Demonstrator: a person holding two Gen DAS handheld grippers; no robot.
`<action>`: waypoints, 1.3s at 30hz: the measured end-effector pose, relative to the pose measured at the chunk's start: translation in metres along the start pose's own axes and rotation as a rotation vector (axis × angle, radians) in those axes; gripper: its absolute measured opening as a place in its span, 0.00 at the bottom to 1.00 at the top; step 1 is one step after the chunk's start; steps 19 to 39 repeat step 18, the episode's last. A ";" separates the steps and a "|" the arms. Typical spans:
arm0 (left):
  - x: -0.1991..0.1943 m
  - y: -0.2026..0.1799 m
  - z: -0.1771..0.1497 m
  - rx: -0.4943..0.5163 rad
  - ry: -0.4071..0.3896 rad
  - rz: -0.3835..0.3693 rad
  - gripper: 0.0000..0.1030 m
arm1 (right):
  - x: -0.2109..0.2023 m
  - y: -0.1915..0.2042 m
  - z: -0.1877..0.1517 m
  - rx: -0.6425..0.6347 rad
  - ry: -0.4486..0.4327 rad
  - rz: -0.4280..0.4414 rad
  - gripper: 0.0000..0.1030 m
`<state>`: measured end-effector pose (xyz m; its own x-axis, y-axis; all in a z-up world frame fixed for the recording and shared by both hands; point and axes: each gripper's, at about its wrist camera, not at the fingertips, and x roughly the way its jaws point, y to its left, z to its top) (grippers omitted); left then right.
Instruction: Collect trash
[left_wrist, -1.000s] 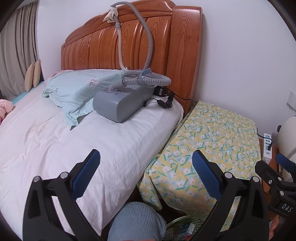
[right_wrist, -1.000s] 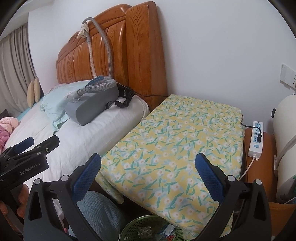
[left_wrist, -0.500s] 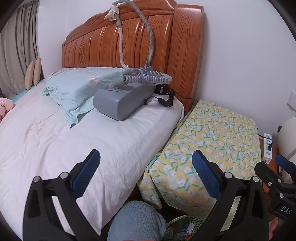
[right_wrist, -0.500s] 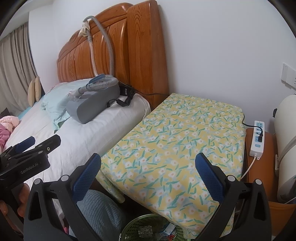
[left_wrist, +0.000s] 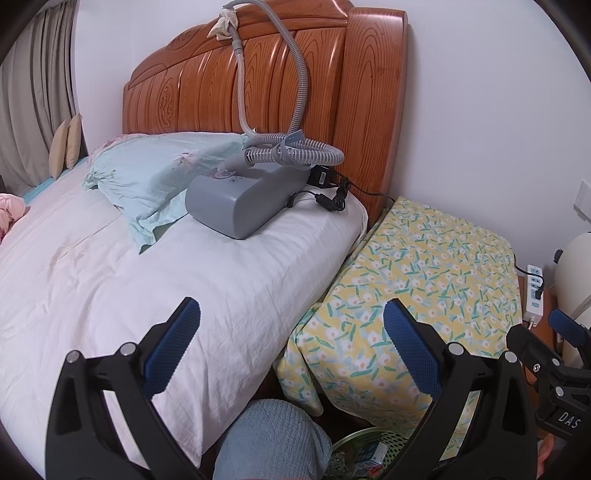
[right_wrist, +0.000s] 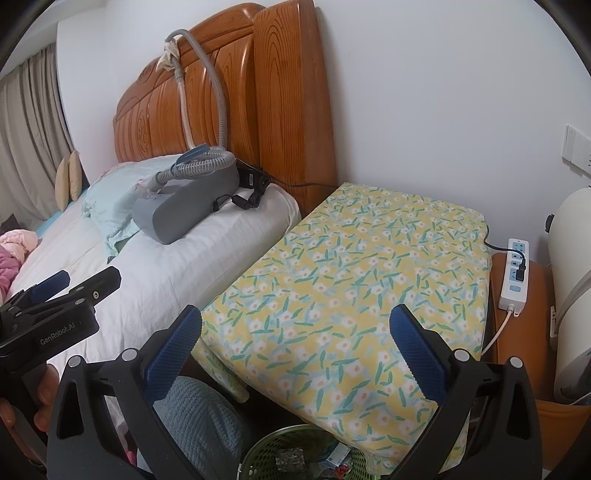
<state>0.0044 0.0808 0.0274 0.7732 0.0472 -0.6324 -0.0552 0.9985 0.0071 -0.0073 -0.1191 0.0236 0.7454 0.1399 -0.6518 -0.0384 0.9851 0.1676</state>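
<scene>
A green mesh waste basket (right_wrist: 291, 448) with scraps of trash inside stands on the floor under the front edge of the flowered table; its rim (left_wrist: 364, 439) also shows in the left wrist view. My left gripper (left_wrist: 291, 325) is open and empty, held over the bed's edge. My right gripper (right_wrist: 295, 328) is open and empty above the flowered table top. Each gripper appears in the other's view: the right gripper (left_wrist: 554, 339) at the far right, the left gripper (right_wrist: 70, 284) at the far left, with a hand below it.
A bed with white sheets (left_wrist: 110, 273) carries a grey breathing machine (left_wrist: 243, 199) and hose, plus a pale green pillow (left_wrist: 155, 173). A yellow flowered cloth covers the bedside table (right_wrist: 369, 273). A power strip (right_wrist: 515, 273) lies on a brown stand. A knee in blue fabric (left_wrist: 273, 439) is below.
Both views have shifted slightly; the bed, machine and table sit a little lower and nearer than a second ago. Both grippers stay open and empty.
</scene>
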 end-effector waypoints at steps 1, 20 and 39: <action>0.000 0.000 0.000 0.000 0.000 0.001 0.92 | -0.001 0.000 -0.001 0.001 0.000 0.001 0.98; 0.005 -0.001 -0.002 -0.002 0.015 -0.004 0.92 | 0.003 0.000 -0.004 0.000 0.013 0.005 0.98; 0.005 -0.001 -0.002 -0.002 0.015 -0.004 0.92 | 0.003 0.000 -0.004 0.000 0.013 0.005 0.98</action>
